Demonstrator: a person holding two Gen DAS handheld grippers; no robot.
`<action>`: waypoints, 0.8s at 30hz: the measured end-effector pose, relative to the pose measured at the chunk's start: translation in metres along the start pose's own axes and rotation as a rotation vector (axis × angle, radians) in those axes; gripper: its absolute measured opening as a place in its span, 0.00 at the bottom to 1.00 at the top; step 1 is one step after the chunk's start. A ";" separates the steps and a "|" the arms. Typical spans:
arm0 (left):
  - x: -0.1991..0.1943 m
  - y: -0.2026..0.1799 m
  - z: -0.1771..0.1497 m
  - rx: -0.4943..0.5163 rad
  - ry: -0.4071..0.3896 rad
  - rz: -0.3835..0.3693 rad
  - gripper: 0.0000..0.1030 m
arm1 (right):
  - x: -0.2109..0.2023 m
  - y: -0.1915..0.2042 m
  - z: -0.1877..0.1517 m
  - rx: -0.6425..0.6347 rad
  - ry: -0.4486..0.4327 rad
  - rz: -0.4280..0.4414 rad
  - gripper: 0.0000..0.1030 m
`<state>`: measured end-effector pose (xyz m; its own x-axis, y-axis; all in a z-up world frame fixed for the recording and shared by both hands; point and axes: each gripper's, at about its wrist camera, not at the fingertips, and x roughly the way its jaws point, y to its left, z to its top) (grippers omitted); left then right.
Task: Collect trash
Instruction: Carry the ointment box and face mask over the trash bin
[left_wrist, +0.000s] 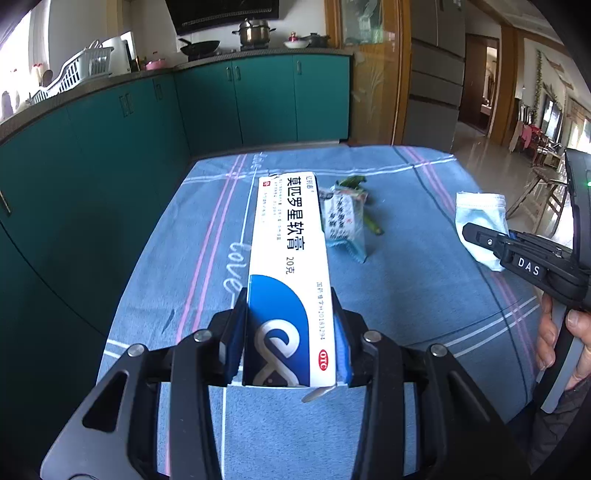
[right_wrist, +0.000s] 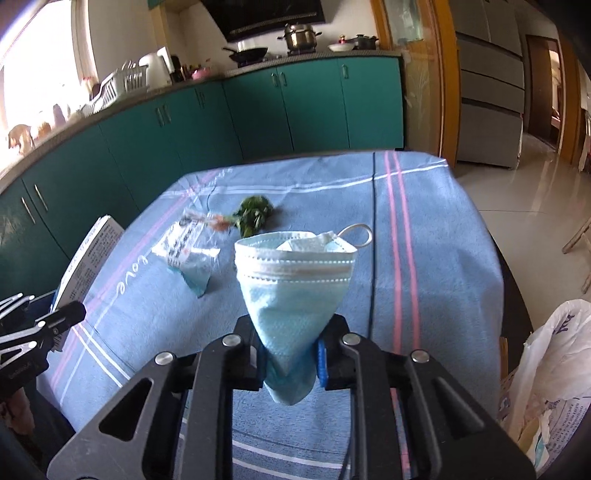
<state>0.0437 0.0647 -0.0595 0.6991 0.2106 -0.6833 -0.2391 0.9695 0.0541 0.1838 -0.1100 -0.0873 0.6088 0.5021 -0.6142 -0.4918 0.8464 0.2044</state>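
Two pieces of trash are held off the counter: one ointment box (left_wrist: 288, 266) and one blue face mask (right_wrist: 295, 280). Two more lie on the blue cloth (right_wrist: 436, 258) toward the counter's far edge: one crumpled printed wrapper (right_wrist: 188, 247) and one bunch of green vegetable scraps (right_wrist: 255, 216). One white plastic bag (right_wrist: 550, 369) sits off the counter's right edge

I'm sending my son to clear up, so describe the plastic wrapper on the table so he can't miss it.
Start at the table with the blue striped cloth. Near the middle, by the stitched word "love", lies the wrapper, flat on the cloth. It is the crinkled clear packet with black print and a teal end, just in front of the green leaf scrap, while the box and mask are held up in the jaws.
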 end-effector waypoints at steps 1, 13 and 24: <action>-0.002 -0.001 0.001 0.004 -0.009 -0.006 0.39 | -0.002 -0.004 0.001 0.010 -0.007 -0.002 0.19; -0.010 -0.038 0.008 0.073 -0.064 -0.112 0.39 | -0.026 -0.038 0.002 0.100 -0.055 -0.057 0.19; -0.014 -0.140 0.013 0.274 -0.094 -0.290 0.39 | -0.107 -0.145 -0.043 0.397 -0.222 -0.373 0.19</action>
<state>0.0757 -0.0722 -0.0483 0.7727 -0.0785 -0.6299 0.1567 0.9852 0.0694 0.1633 -0.2942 -0.0838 0.8329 0.1463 -0.5338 0.0259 0.9531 0.3015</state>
